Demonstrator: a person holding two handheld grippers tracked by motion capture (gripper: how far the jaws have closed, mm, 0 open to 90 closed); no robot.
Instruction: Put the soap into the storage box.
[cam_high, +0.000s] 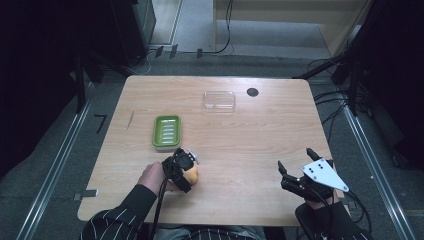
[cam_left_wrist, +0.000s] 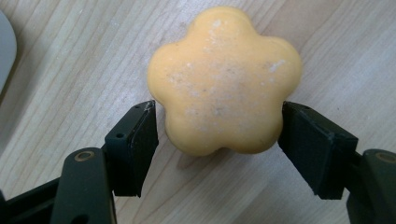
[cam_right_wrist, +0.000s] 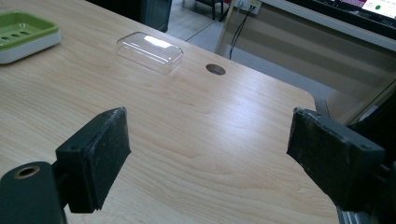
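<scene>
An orange flower-shaped soap (cam_left_wrist: 224, 79) lies on the wooden table (cam_high: 240, 145) near its front left. My left gripper (cam_left_wrist: 219, 121) straddles it, one black pad against each side of the soap, so the jaws stand shut on it. In the high view the soap (cam_high: 193, 176) peeks out under that gripper (cam_high: 190, 169), just below a green soap dish (cam_high: 166, 131). My right gripper (cam_high: 295, 157) rests at the front right, open with bare table between its pads (cam_right_wrist: 208, 149).
A clear plastic lid (cam_high: 219, 100) lies at the back middle of the table, with a dark round hole (cam_high: 252, 92) to its right. The right gripper view also takes in the lid (cam_right_wrist: 149, 50) and the green dish (cam_right_wrist: 23, 30).
</scene>
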